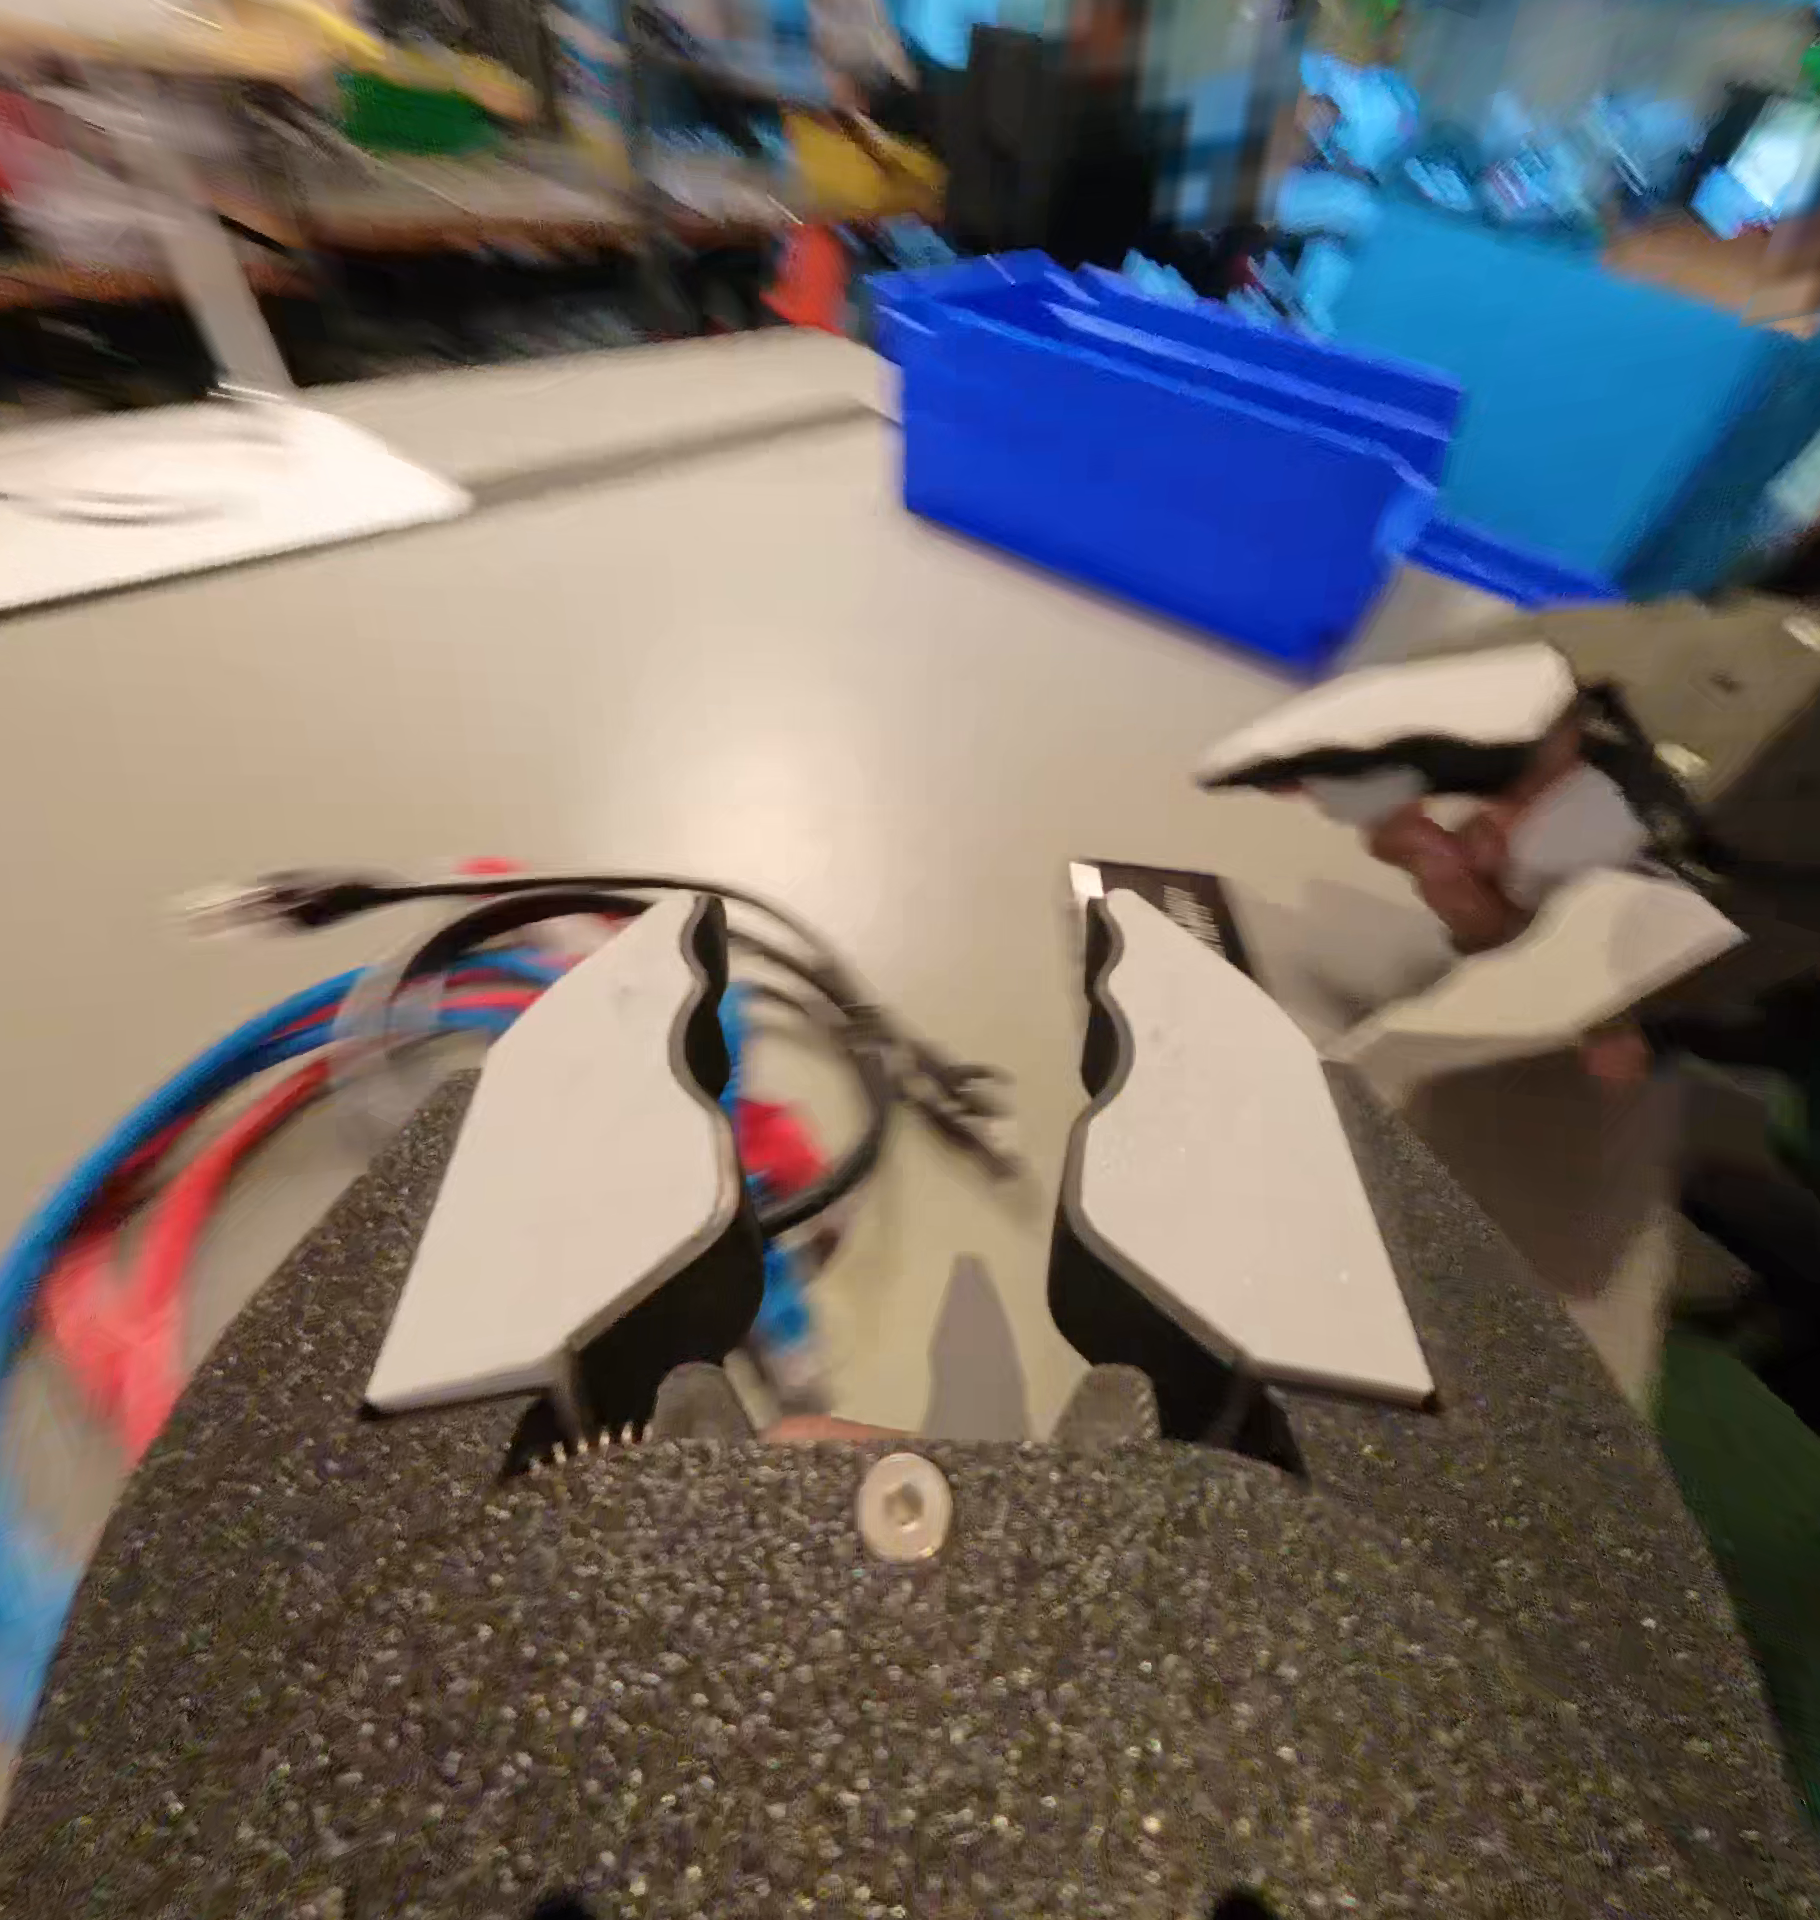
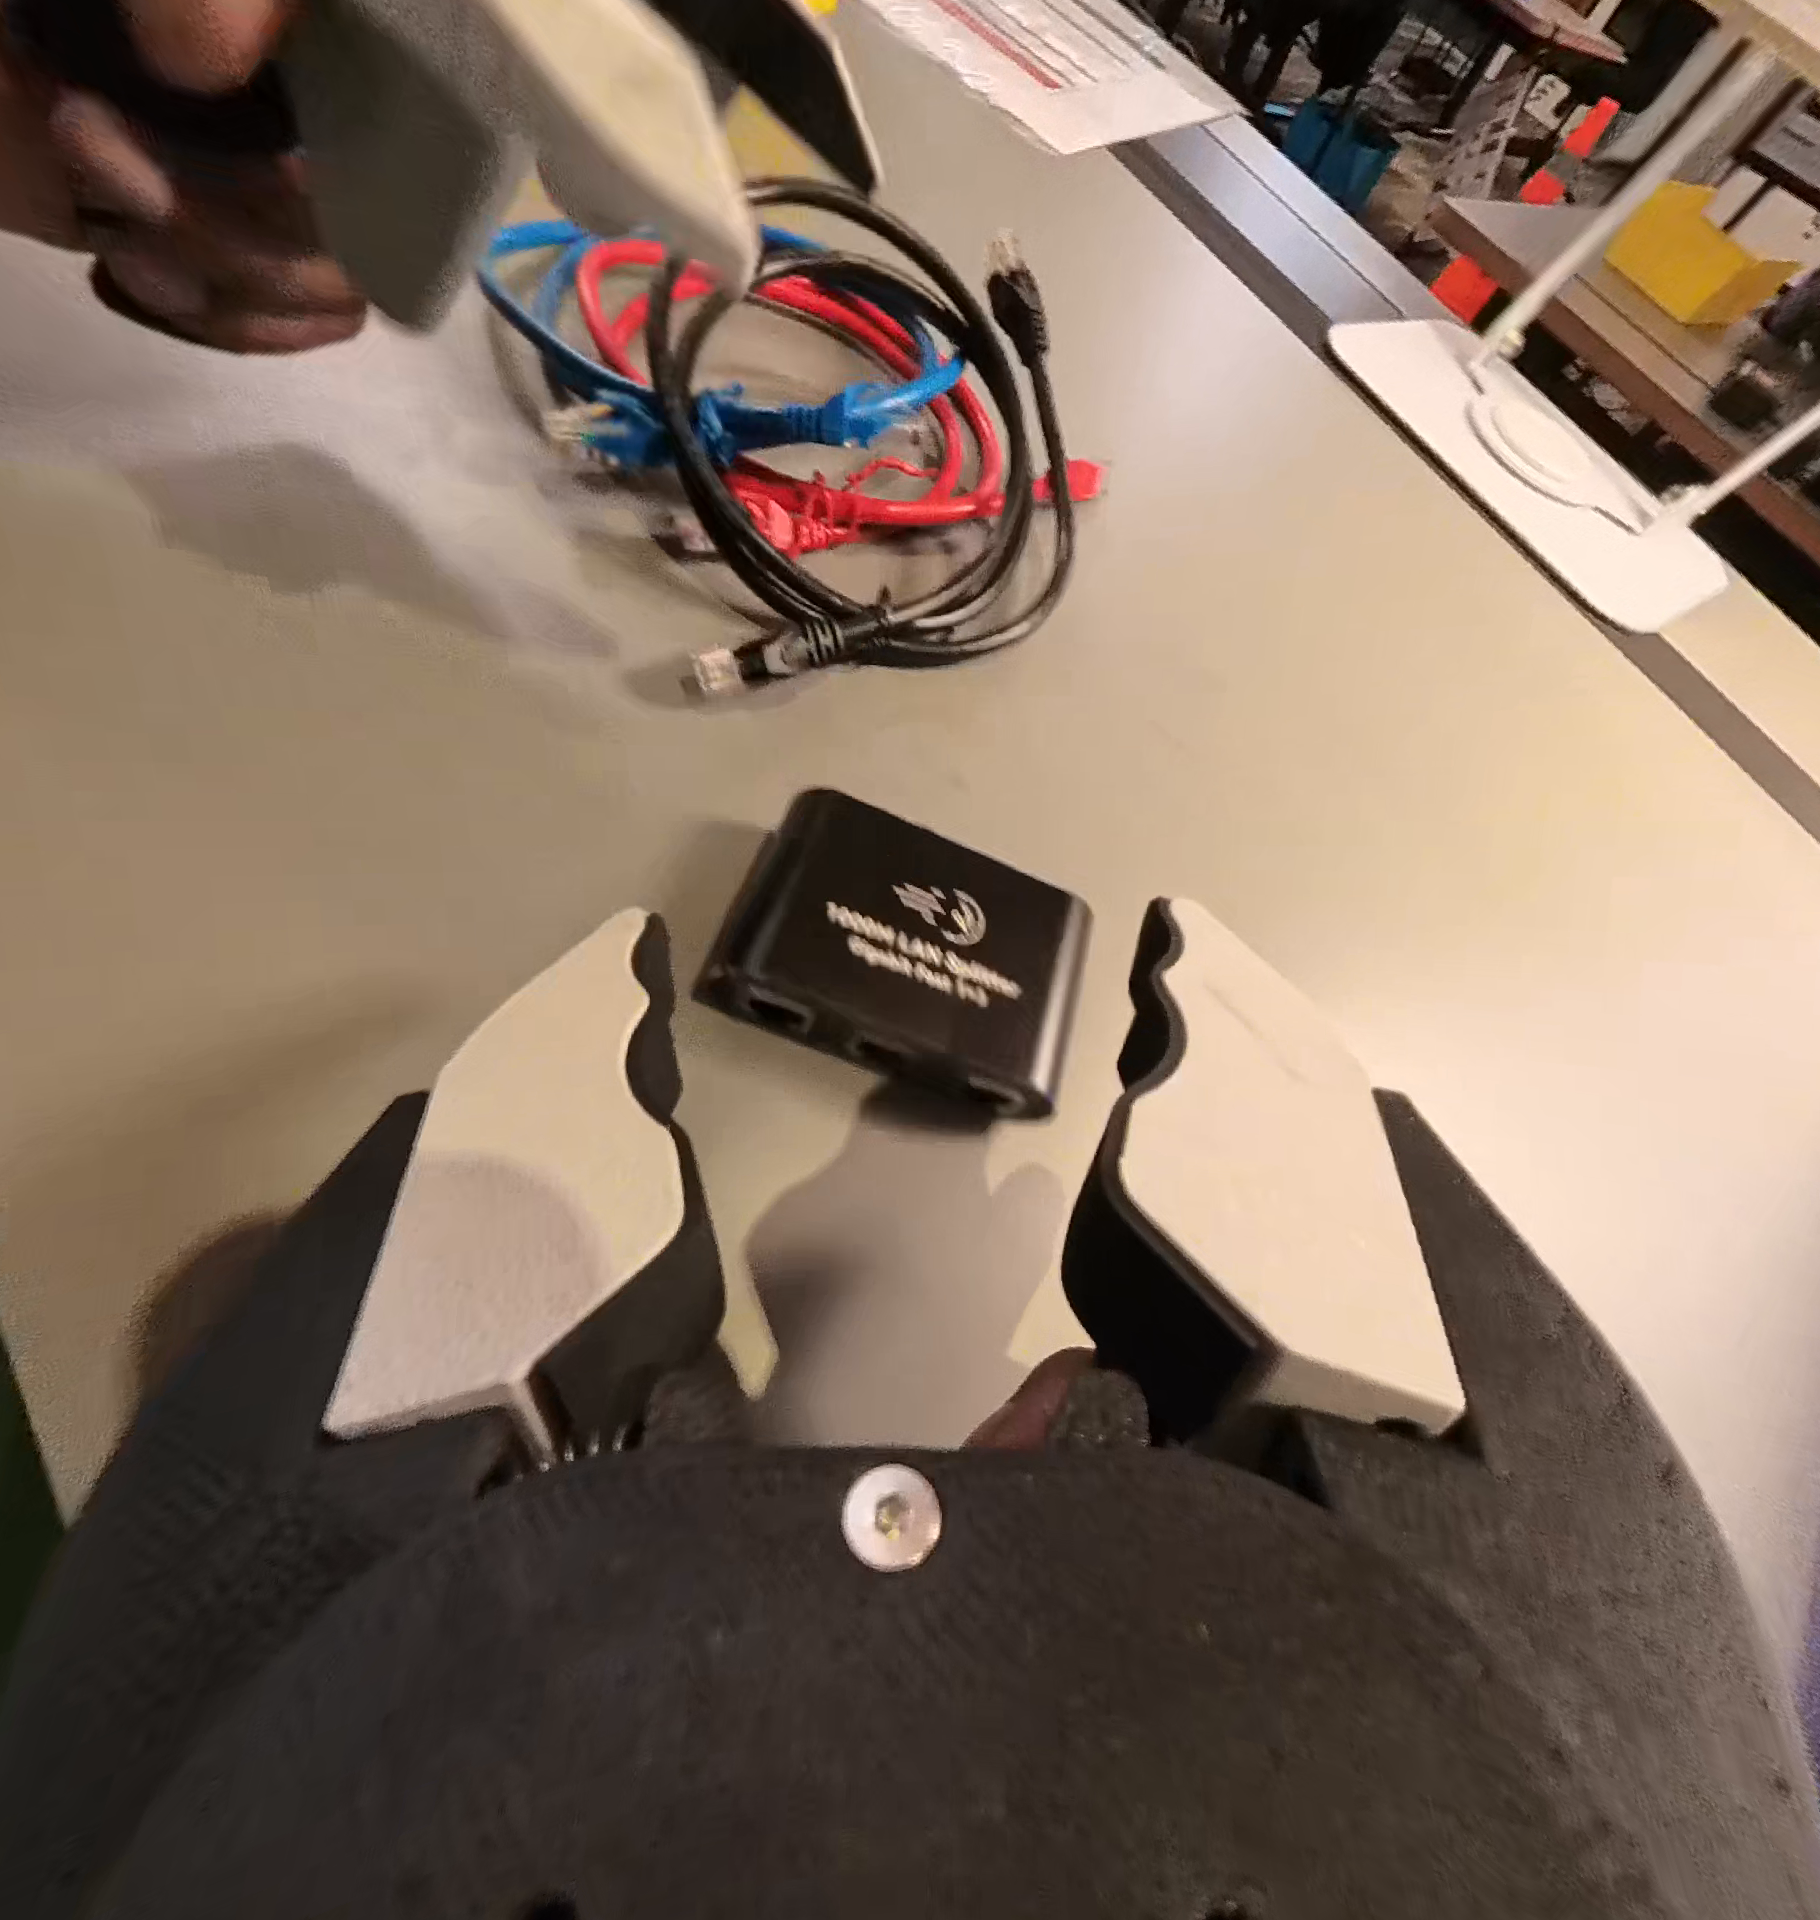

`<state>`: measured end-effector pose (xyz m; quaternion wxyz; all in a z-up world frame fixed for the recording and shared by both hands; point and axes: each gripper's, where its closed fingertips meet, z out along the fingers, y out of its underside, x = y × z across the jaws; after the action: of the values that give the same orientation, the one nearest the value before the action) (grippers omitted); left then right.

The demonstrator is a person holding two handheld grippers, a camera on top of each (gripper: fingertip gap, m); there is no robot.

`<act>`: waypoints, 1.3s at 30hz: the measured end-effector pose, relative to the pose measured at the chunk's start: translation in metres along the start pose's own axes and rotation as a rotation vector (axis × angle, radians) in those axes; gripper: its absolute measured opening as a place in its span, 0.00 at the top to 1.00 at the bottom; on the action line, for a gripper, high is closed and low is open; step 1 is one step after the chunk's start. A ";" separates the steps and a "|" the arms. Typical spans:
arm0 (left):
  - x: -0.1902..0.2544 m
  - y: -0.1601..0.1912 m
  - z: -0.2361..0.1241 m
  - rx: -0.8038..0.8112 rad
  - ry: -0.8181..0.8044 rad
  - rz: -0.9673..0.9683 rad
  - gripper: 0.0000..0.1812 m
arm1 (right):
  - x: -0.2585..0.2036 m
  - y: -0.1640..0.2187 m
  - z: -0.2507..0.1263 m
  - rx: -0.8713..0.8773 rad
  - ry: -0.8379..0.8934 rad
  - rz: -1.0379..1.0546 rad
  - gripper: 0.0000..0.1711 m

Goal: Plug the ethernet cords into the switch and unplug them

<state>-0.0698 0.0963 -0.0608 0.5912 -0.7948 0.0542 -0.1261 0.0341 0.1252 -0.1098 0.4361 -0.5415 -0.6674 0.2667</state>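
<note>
A small black switch (image 2: pixel 890 951) lies flat on the grey table, its ports facing my right gripper (image 2: pixel 901 930), which is open and empty, its tips on either side of the switch, just above it. A loose pile of black (image 2: pixel 1041 436), red (image 2: pixel 916 416) and blue (image 2: pixel 844 410) ethernet cords lies beyond it. My left gripper (image 1: pixel 901 914) is open and empty above the cord pile (image 1: pixel 532 997); it shows blurred in the right wrist view (image 2: pixel 573 156) at top left. The switch's corner (image 1: pixel 1186 914) peeks out behind my left gripper's right finger. The right gripper also shows at the right of the left wrist view (image 1: pixel 1290 914).
Blue plastic bins (image 1: pixel 1145 468) stand at the table's far side in the left wrist view. A white lamp base (image 2: pixel 1529 468) and a sheet of paper (image 2: pixel 1051 73) lie near the far edge. Cluttered shelves stand beyond the table.
</note>
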 end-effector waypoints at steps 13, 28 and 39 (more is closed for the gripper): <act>-0.074 -0.011 -0.115 0.541 -0.262 -0.321 0.72 | -0.034 -0.041 0.097 -0.201 -0.122 -0.193 0.64; -0.072 -0.008 -0.110 0.507 -0.255 -0.317 0.73 | -0.019 -0.030 0.109 -0.303 -0.014 -0.341 0.89; -0.067 -0.009 -0.111 0.516 -0.243 -0.305 0.74 | -0.001 -0.052 0.084 -0.146 0.043 -0.253 0.93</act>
<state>-0.1645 0.0117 -0.0310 0.7497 -0.6268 -0.1704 -0.1268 -0.0640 0.1199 -0.1072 0.4399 -0.4888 -0.7385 0.1489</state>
